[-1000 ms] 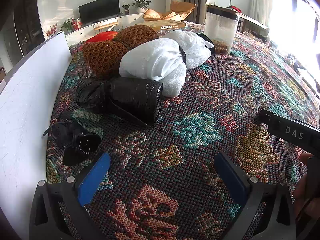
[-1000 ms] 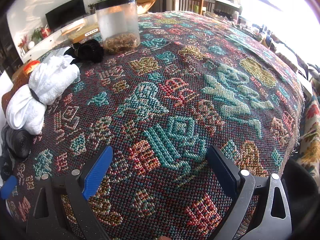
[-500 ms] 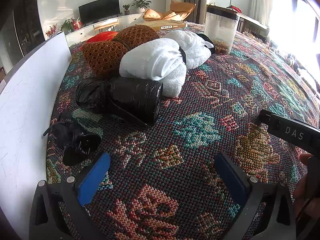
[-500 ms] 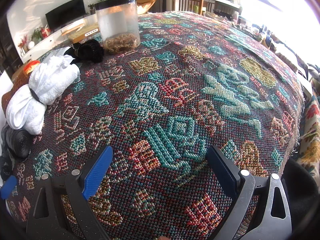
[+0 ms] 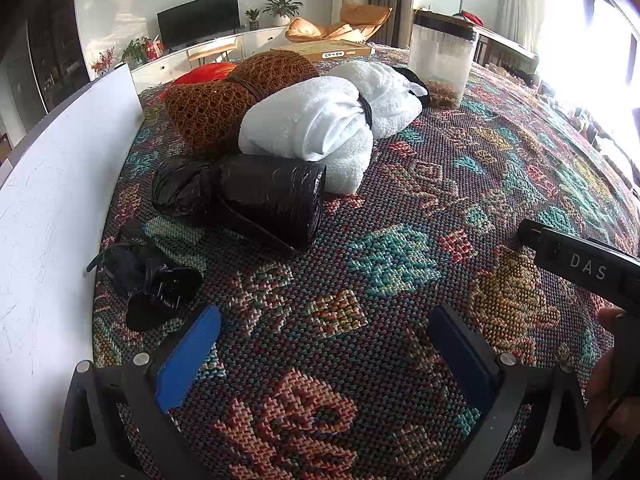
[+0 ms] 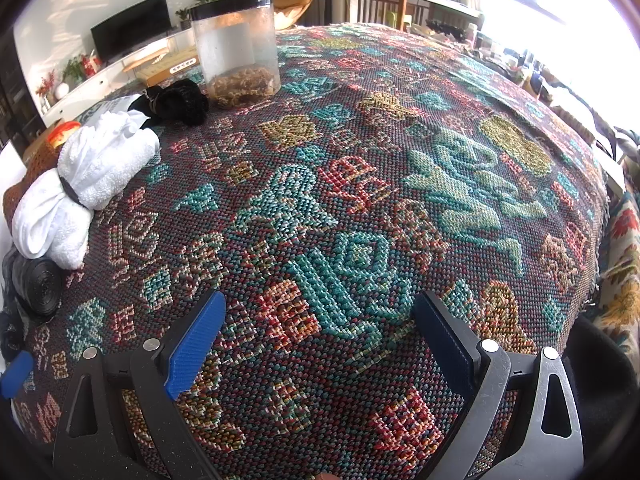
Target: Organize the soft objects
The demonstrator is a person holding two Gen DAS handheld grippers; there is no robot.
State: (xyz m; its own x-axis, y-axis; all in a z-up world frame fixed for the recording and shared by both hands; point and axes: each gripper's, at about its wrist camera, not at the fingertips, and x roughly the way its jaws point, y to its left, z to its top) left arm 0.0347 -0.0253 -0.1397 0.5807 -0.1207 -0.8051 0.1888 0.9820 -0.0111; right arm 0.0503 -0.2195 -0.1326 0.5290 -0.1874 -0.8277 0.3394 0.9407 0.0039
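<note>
The soft bundles lie in a row along the bench's left side by a white board [image 5: 48, 216]: brown knit bundle [image 5: 224, 100], white towel roll [image 5: 320, 128], black bag roll [image 5: 256, 196], small black pouch [image 5: 152, 280]. A clear jar [image 6: 236, 48] stands beyond. The left gripper [image 5: 320, 356] and right gripper [image 6: 316, 340] hover with fingers spread wide, empty, over bare patterned cloth [image 6: 360, 200].

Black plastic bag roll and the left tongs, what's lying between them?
Only bare patterned woven cloth between the black plastic bag roll and left tongs, in the left wrist view.

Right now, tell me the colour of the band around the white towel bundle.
Black band, clearest in the left wrist view.
</note>
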